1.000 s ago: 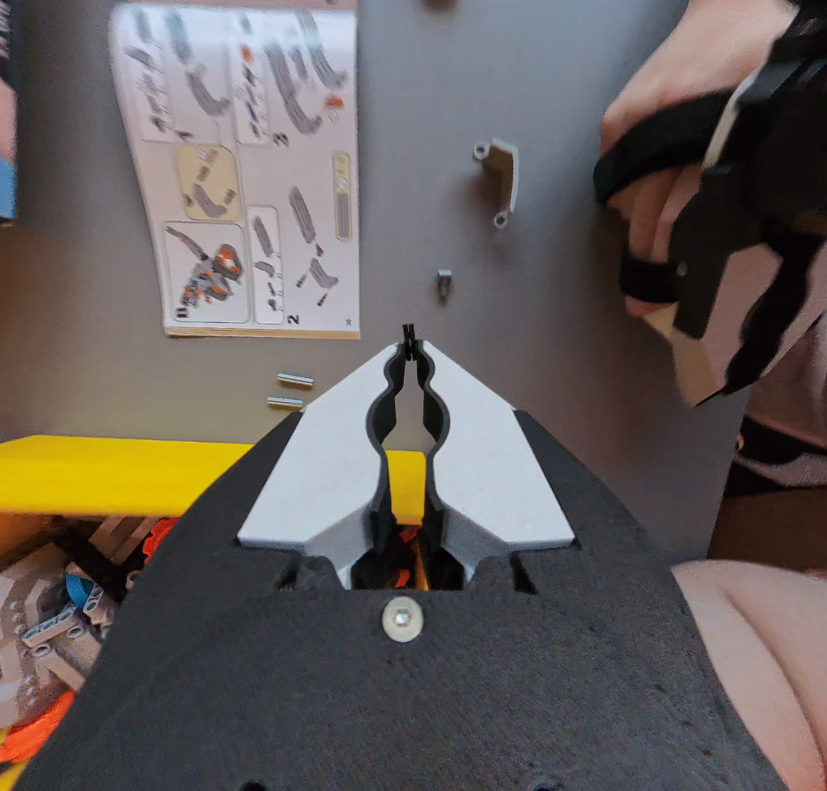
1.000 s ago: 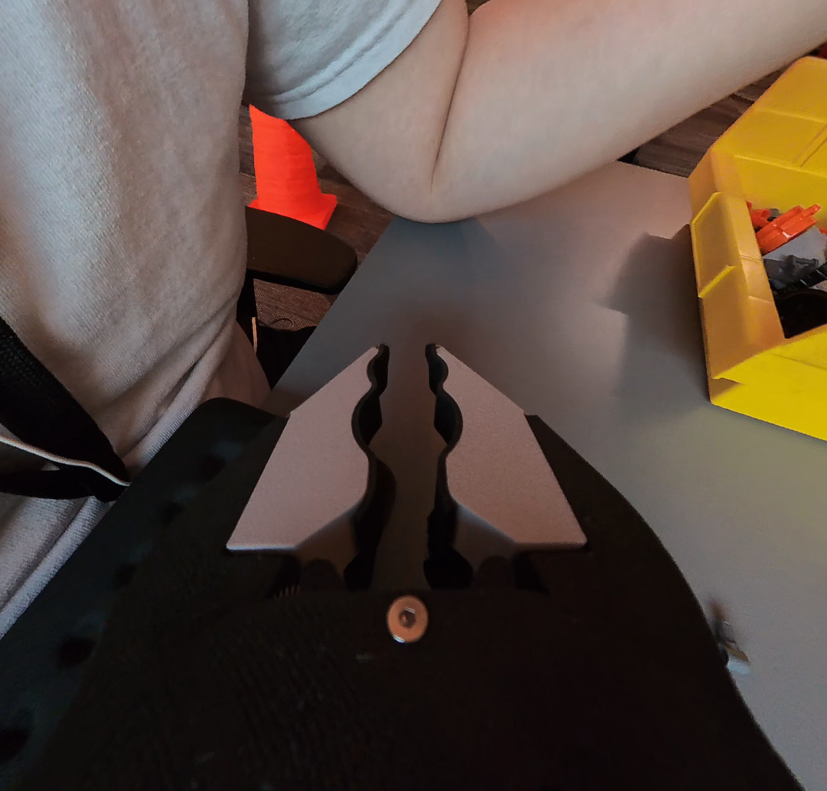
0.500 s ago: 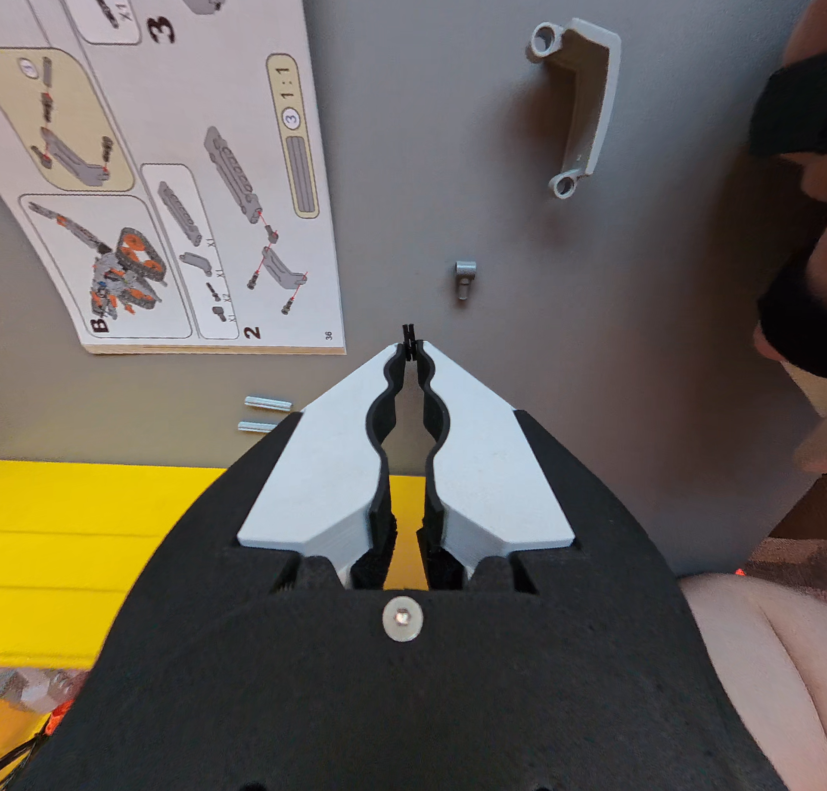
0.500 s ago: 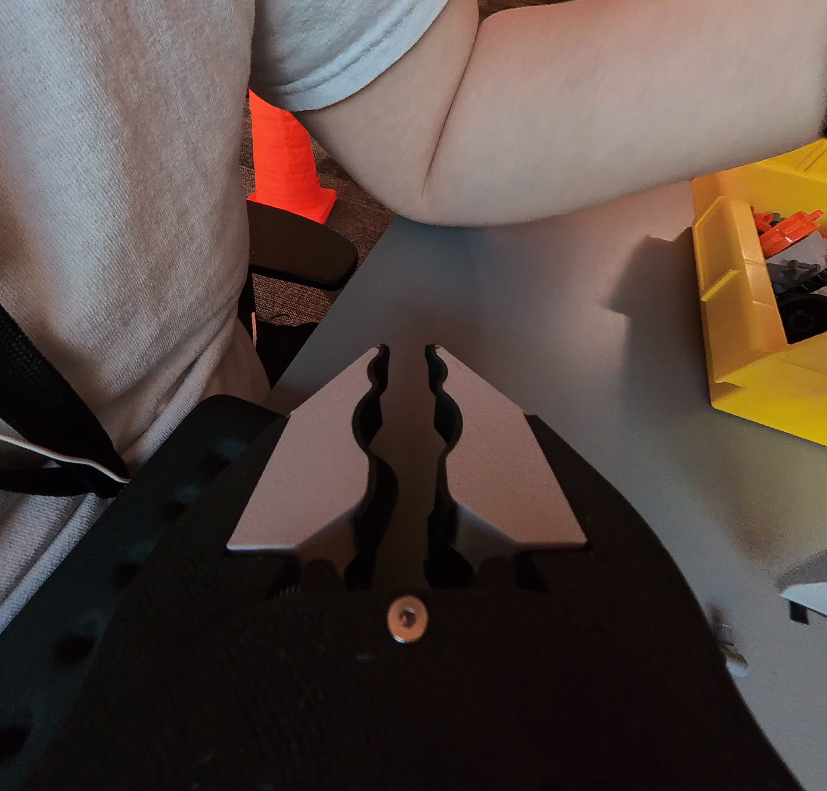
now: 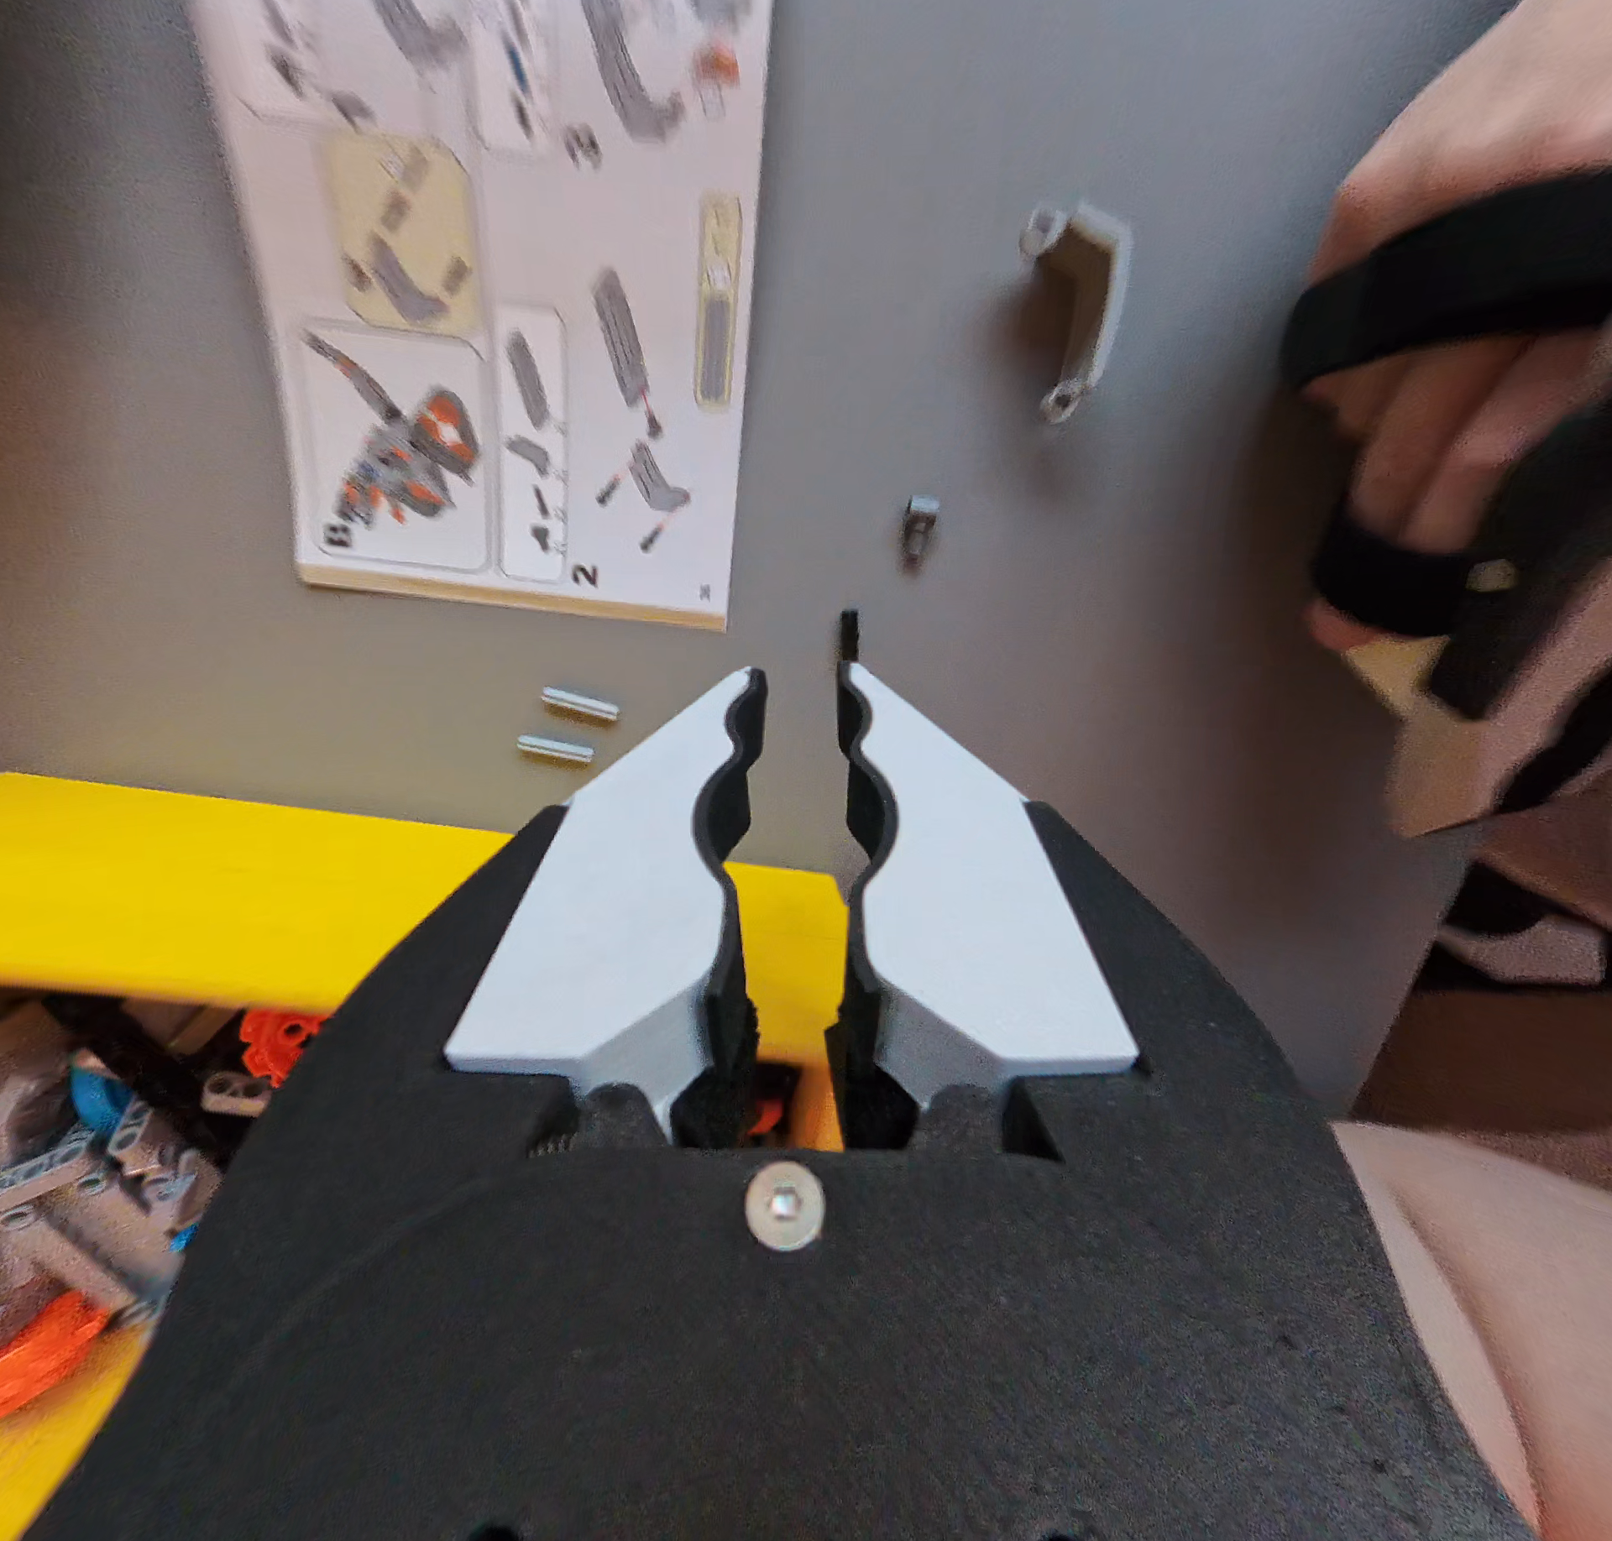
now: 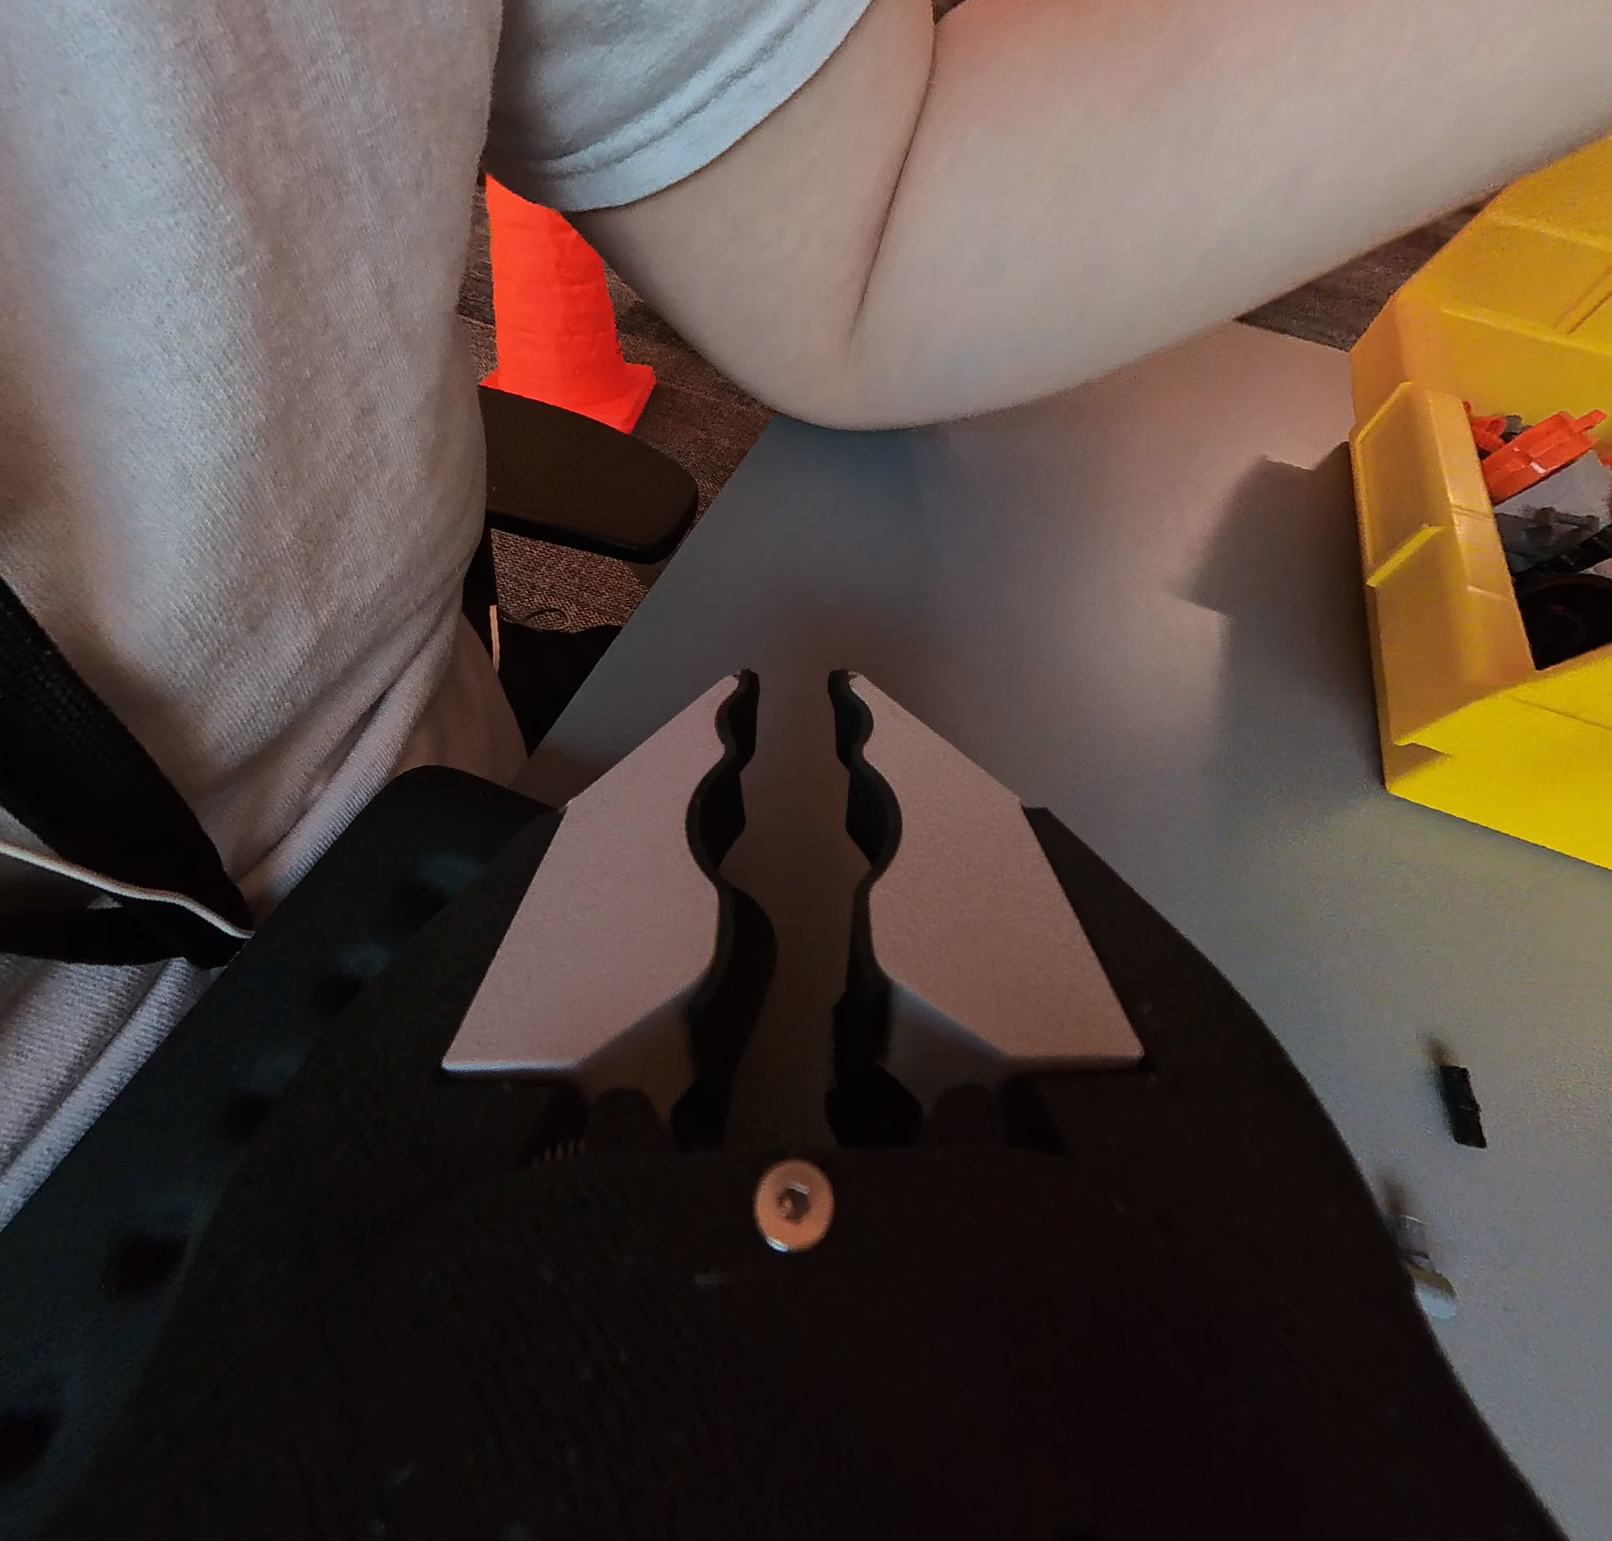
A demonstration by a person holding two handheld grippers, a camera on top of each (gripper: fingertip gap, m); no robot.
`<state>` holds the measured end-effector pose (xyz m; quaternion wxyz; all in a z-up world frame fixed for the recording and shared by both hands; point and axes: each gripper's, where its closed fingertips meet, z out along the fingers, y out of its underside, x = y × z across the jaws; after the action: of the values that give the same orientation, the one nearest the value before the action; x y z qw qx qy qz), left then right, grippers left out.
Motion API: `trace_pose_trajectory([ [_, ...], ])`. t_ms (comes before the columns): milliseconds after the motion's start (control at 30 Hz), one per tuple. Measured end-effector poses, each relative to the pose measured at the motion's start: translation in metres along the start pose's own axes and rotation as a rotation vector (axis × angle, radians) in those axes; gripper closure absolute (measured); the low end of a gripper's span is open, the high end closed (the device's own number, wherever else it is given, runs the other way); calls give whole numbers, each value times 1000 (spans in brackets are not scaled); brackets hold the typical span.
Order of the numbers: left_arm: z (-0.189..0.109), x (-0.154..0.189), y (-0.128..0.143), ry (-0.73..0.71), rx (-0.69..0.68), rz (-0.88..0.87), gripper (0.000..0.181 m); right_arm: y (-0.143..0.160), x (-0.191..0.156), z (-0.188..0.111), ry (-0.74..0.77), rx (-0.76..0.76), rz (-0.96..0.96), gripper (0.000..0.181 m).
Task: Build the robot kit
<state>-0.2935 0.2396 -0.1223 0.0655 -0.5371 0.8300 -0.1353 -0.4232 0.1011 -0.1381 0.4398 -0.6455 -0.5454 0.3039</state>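
Observation:
My left gripper is open and empty above the grey table. A small black pin lies on the table just past its right fingertip; it also shows in the right wrist view. Beyond it lie a small grey connector and a curved grey panel piece. Two short light-grey rods lie to the left of the fingers. My right gripper is open and empty over the table's near corner, pointing at the person's torso.
An open instruction booklet lies at the far left. A yellow bin of loose parts stands under my left gripper; it also shows in the right wrist view. The person's strapped hand is at the right. An arm, orange cone and chair armrest lie beyond the table edge. The tips of one gripper are about 20 cm away from the tips of the other. The small black pin lies some 6 cm from my left tips, 15 cm from my right tips. It is also in sight in the right wrist view. My left gripper is the nearer one to the small grey connector: about 7 cm, against 15 cm.
My left gripper has opened and let go of the black pin, which now lies on the table. The left view has pulled back from the table. The right gripper has barely moved.

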Motion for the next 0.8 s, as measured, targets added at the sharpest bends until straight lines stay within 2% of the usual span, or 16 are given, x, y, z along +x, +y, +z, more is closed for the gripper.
trace_pose_trajectory([
  [200, -62, -4, -34, 23, 363, -72, 169, 0, 1, 0, -3, 1, 17, 165],
  [333, -82, -13, -40, -10, 458, -105, 169, 0, 1, 0, -2, 0, 16, 165],
  [433, -95, -23, -30, -66, 479, -139, 168, 0, 1, 0, -1, 2, 12, 165],
  [500, -101, -41, -8, -168, 430, -208, 167, 0, 1, 0, 0, 3, 10, 165],
  [633, -92, -69, 68, -305, 164, -408, 161, 0, 1, -1, 3, 5, 12, 165],
  [733, -81, -78, 106, -302, 33, -542, 159, -2, 6, -3, 29, 20, 1, 168],
  [800, -71, -79, 118, -274, -28, -585, 158, -13, 24, -14, 146, 59, -56, 172],
])
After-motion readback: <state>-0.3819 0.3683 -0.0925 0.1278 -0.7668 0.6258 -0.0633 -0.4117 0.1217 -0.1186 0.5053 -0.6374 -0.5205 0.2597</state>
